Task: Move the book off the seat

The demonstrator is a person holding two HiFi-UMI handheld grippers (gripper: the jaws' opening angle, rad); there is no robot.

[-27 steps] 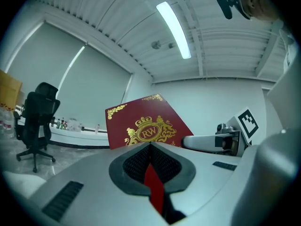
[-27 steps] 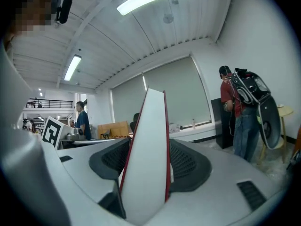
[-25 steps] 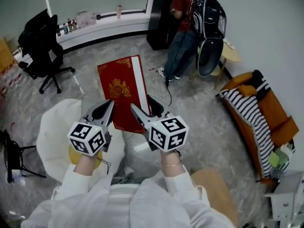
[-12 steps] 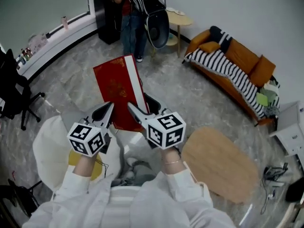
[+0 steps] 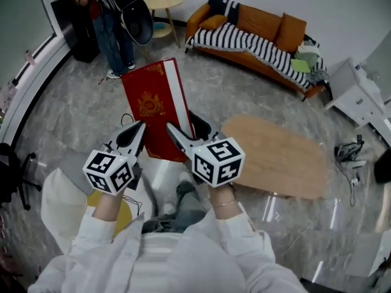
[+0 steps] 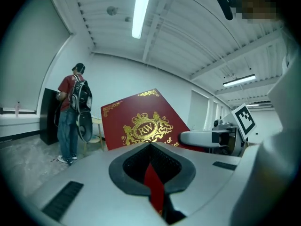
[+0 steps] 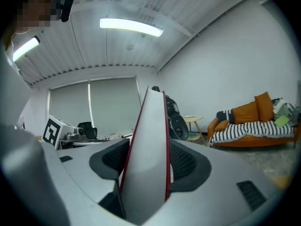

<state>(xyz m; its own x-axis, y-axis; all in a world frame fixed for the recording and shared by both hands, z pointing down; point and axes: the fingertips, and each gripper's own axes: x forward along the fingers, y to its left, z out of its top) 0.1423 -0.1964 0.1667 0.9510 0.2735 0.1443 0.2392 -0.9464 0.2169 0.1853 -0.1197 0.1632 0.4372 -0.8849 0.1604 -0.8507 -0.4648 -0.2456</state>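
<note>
Both tongs had the book (image 5: 153,105) between them, carried clear of the floor at the centre of the head view. The left gripper (image 5: 135,133) was pinched nearly closed on a thin red edge of the cover, seen as a sliver between its pads in the left gripper view (image 6: 151,164). The right gripper (image 5: 186,130) stood with its jaws wide, clamped across the book's thick pale side (image 7: 146,161).

To the right of the frame lay the low wooden table (image 5: 275,154), its top bare. At lower left sat the white seat (image 5: 58,203) with a yellow cushion, which I took for the one named in the task; the book was already off it.

I held the book by its near short edge. Its long axis ran away from both grippers toward the top of the frame, leaning a little left. My right hand was the one nearer the table, so I judged that any set-down there would be led from that side.

The book (image 6: 141,121) was a large, stiff volume, with a deep red cover facing up, gold corner ornaments and a gold crowned crest (image 5: 150,108). A white band ran down its right long side (image 7: 150,140).
</note>
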